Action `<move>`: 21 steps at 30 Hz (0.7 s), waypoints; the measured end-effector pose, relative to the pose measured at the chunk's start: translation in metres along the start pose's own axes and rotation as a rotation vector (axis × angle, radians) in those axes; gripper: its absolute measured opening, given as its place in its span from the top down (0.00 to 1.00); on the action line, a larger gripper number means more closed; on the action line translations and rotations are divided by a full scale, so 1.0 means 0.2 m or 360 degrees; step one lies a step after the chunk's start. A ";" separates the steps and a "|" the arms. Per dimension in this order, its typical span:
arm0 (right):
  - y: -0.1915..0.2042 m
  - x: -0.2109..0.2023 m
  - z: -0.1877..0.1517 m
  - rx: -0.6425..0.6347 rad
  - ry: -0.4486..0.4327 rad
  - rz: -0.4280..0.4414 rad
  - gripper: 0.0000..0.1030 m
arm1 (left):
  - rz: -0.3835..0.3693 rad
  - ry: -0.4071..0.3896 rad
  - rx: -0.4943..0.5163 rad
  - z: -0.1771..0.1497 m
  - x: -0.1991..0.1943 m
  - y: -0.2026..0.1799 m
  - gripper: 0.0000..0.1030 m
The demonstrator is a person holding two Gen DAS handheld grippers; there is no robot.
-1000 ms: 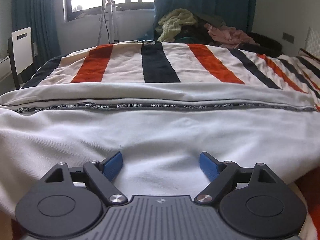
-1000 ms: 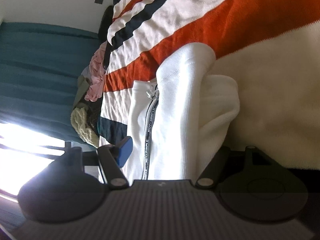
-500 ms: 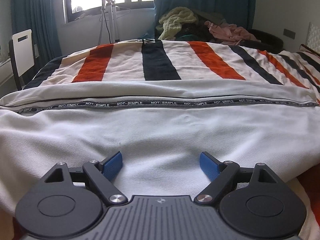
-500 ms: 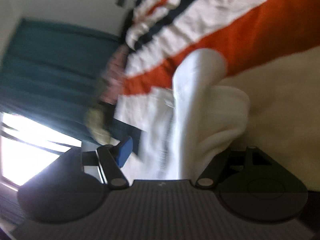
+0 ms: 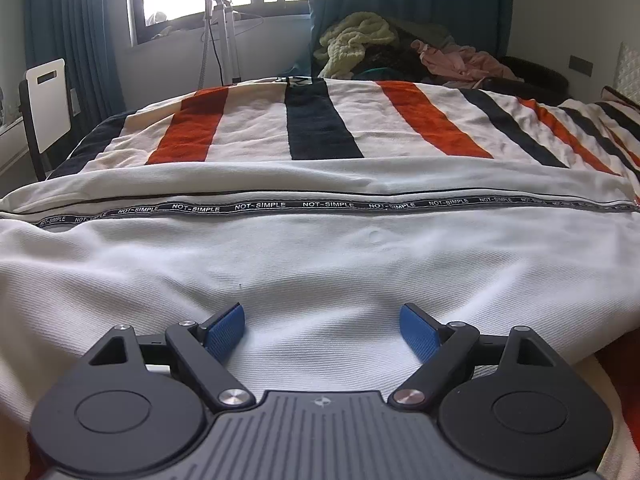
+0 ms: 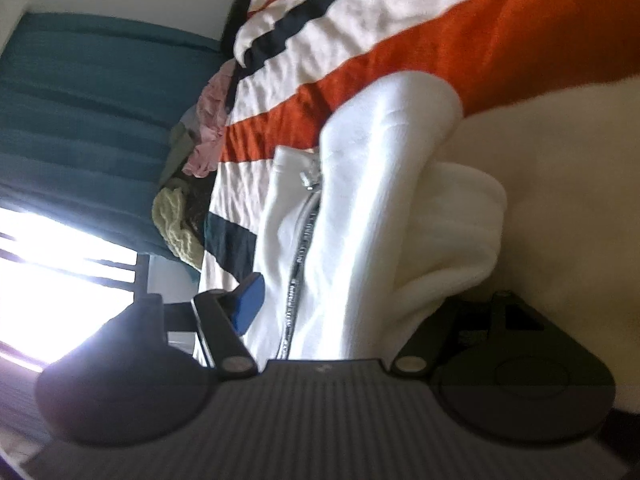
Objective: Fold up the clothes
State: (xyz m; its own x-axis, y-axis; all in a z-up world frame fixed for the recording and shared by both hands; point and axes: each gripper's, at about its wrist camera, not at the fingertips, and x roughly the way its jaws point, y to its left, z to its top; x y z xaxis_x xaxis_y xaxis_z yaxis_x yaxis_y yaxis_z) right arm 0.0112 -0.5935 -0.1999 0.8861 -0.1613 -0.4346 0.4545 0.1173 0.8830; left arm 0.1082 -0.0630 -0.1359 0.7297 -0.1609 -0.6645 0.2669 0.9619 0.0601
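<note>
Right gripper (image 6: 340, 300): one finger buried under the white jacket (image 6: 360, 220), grip unreadable. View motion-blurred. Jacket's ends cut off by both left-view edges.

— What is lying on the bed?

— A white ribbed-knit jacket (image 5: 320, 264) is stretching across the whole width of the left wrist view, lying flat, with a black zip tape (image 5: 320, 206) (printed "NOT-SIMPLE" over and over) running side to side along its far part.

— And at its end?

— In the right wrist view the jacket (image 6: 360, 200) is bunching into thick rounded folds, its fleecy cream inside showing on one side, and the silver zip pull (image 6: 307, 178) is sitting at the top of the tape, the picture being slightly blurred
</note>
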 end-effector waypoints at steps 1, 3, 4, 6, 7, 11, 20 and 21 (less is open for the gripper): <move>0.02 0.00 0.00 -0.0028 -0.0010 0.0021 0.31 | 0.0001 0.0000 0.0001 0.00 0.00 0.00 0.16; 0.05 -0.01 -0.01 -0.0090 -0.0049 0.0114 0.31 | 0.0002 0.0002 0.0004 0.00 0.00 0.00 0.16; 0.07 -0.02 -0.01 -0.0120 -0.0069 0.0162 0.31 | 0.0002 0.0002 0.0005 0.00 0.00 0.00 0.16; 0.09 -0.02 -0.01 -0.0165 -0.0079 0.0163 0.31 | 0.0002 0.0003 0.0006 0.00 0.00 0.00 0.16; 0.10 -0.01 -0.02 -0.0188 -0.0084 0.0163 0.31 | 0.0002 0.0004 0.0005 0.00 0.00 0.00 0.16; 0.08 0.00 -0.01 -0.0170 -0.0064 0.0098 0.31 | 0.0001 0.0005 0.0006 0.00 0.01 0.00 0.16; -0.02 0.00 0.03 0.0007 -0.0065 -0.0045 0.53 | 0.0003 0.0008 0.0009 0.01 0.01 -0.01 0.16; 0.00 0.00 0.03 -0.0037 -0.0063 -0.0083 0.75 | 0.0003 0.0009 0.0010 0.01 0.01 -0.01 0.16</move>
State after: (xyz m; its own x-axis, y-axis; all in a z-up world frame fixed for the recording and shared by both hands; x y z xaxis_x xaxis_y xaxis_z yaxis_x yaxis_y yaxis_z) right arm 0.0109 -0.5995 -0.1995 0.8569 -0.2062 -0.4724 0.5025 0.1305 0.8547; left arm 0.1098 -0.0647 -0.1361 0.7265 -0.1576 -0.6688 0.2693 0.9608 0.0661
